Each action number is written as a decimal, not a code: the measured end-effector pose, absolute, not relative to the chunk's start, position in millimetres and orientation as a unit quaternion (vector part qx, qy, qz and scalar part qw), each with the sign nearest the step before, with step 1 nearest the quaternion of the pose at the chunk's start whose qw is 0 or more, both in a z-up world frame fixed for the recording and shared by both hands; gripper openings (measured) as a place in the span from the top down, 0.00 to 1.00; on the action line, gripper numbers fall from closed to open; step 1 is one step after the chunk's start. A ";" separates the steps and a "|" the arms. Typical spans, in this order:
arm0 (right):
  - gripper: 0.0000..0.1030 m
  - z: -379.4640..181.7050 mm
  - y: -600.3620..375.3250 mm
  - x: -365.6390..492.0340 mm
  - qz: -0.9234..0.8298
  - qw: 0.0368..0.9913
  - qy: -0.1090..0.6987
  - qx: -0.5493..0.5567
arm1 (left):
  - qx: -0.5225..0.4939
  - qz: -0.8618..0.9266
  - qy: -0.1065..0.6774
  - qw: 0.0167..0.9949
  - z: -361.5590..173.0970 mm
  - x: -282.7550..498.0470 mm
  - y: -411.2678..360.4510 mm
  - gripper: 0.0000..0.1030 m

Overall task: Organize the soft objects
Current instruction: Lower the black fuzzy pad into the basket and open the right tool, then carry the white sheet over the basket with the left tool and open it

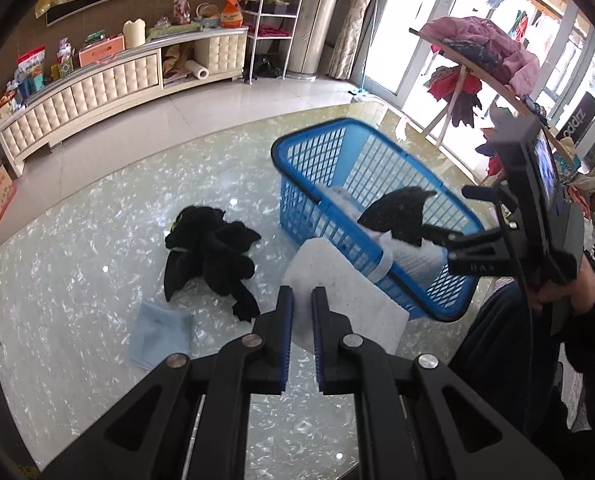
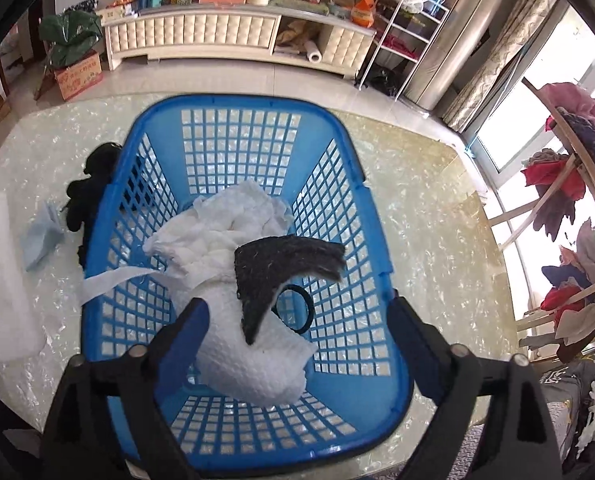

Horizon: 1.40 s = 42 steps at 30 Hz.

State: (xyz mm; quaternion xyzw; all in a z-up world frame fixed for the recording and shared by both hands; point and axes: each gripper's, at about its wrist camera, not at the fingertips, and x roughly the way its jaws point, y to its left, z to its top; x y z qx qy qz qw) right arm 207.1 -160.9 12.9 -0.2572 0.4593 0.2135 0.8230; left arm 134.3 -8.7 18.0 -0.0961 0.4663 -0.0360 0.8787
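Hovering over the blue plastic lattice basket [image 2: 381, 240], the right tongs [image 2: 297, 316] stand released; a black felt scrap [image 2: 281, 268] lies on white cloths inside. The left tongs [image 1: 302, 312] are clenched and empty. Judged next: the black plush toy [image 1: 209, 252] at nine o'clock of the basket on the worktop [image 1: 77, 248] needs grasping.

Bench [image 1: 77, 240]: glossy top with pearly white flake pattern and a yellowish marbled border. Lying directly on it: blue plastic lattice basket [image 1: 297, 152] at 1 o'clock in the left wrist view; black plush toy [image 1: 213, 252] near centre; pale blue folded cloth [image 1: 161, 334] at 7 o'clock of the toy; white pad [image 1: 337, 280] beside the basket.
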 end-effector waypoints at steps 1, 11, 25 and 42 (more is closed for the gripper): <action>0.10 14.3 -163.5 205.7 0.216 0.825 0.458 -0.251 | -0.095 -0.038 0.464 0.880 21.7 134.6 -9.3 0.92; 0.06 23.7 -187.9 181.5 0.251 0.833 0.443 -0.215 | -0.099 -0.029 0.443 0.890 61.2 141.0 -19.6 0.92; 0.06 10.4 -199.1 190.8 0.280 0.828 0.449 -0.184 | -0.035 -0.040 0.474 0.879 61.8 201.9 -83.8 0.92; 0.01 2.8 -203.5 201.6 0.266 0.833 0.461 -0.153 | -0.006 -0.039 0.524 0.851 8.8 274.7 -99.4 0.91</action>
